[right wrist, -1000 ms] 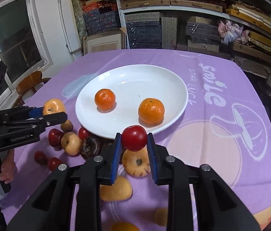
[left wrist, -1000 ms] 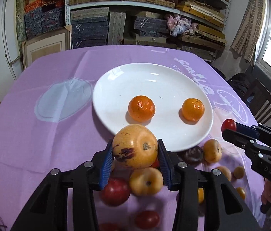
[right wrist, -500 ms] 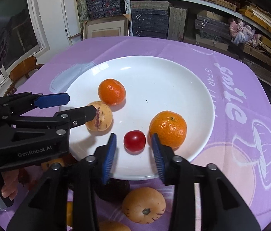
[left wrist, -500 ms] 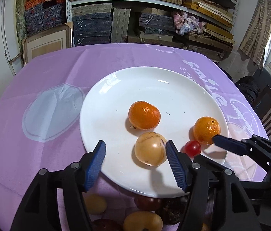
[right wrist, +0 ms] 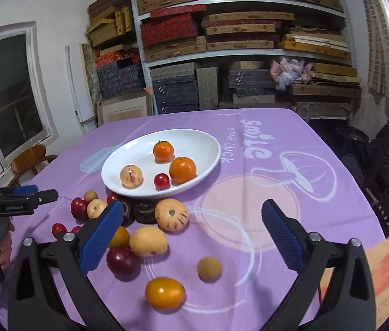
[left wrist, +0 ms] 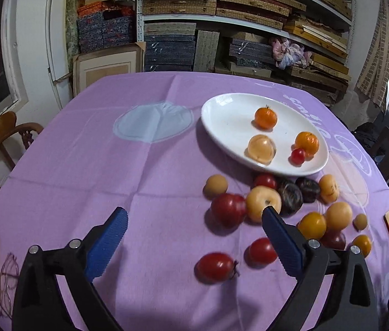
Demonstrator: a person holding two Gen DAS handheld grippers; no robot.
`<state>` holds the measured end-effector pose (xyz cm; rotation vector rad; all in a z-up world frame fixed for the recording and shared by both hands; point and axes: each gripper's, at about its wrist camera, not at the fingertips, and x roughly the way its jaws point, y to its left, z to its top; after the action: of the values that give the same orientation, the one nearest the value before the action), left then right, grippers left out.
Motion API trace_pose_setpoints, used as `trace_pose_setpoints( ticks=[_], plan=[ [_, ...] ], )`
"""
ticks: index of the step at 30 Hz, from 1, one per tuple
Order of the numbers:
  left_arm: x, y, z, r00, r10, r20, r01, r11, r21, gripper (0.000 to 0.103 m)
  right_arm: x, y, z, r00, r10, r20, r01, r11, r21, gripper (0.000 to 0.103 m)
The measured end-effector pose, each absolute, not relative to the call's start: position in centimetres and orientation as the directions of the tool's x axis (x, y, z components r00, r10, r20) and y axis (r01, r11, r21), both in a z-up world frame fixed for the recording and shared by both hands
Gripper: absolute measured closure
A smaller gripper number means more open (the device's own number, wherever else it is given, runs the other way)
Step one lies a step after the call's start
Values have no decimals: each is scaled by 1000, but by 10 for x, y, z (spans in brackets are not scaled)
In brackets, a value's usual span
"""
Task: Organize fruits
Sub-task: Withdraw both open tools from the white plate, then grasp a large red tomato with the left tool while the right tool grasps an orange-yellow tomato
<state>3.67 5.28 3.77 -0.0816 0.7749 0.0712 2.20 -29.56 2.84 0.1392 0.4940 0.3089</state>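
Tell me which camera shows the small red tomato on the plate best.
The right wrist view: the small red tomato sits clear near the frame's centre, on the plate beside an orange. In the left wrist view it is farther off and overlaps that orange.

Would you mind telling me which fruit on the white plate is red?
The small red tomato, beside the larger orange; the others on the plate are orange or pale yellow.

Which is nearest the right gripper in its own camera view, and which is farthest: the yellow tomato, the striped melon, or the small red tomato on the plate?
From the right gripper:
1. Yellow tomato, lowest in the view, on the cloth.
2. Striped melon, just short of the plate.
3. Small red tomato, on the white plate, beside an orange.
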Motion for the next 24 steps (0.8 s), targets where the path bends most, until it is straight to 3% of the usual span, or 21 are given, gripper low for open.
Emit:
trace_pose_setpoints(
  ticks=[14,19,24],
  plan=[
    [13,36,7,723,88,-685,-73,996,51,5,3,-304,15,840,304,-449,-234,950,206,4],
    [19,38,0,702,72,-709,-66,997,36,5,6,-299,11,830,307,-465,-235,949,208,4],
    [28,46,-7,661,33,-750,-73,997,-21,17,7,-298,9,825,311,-472,-238,949,208,4]
  ],
)
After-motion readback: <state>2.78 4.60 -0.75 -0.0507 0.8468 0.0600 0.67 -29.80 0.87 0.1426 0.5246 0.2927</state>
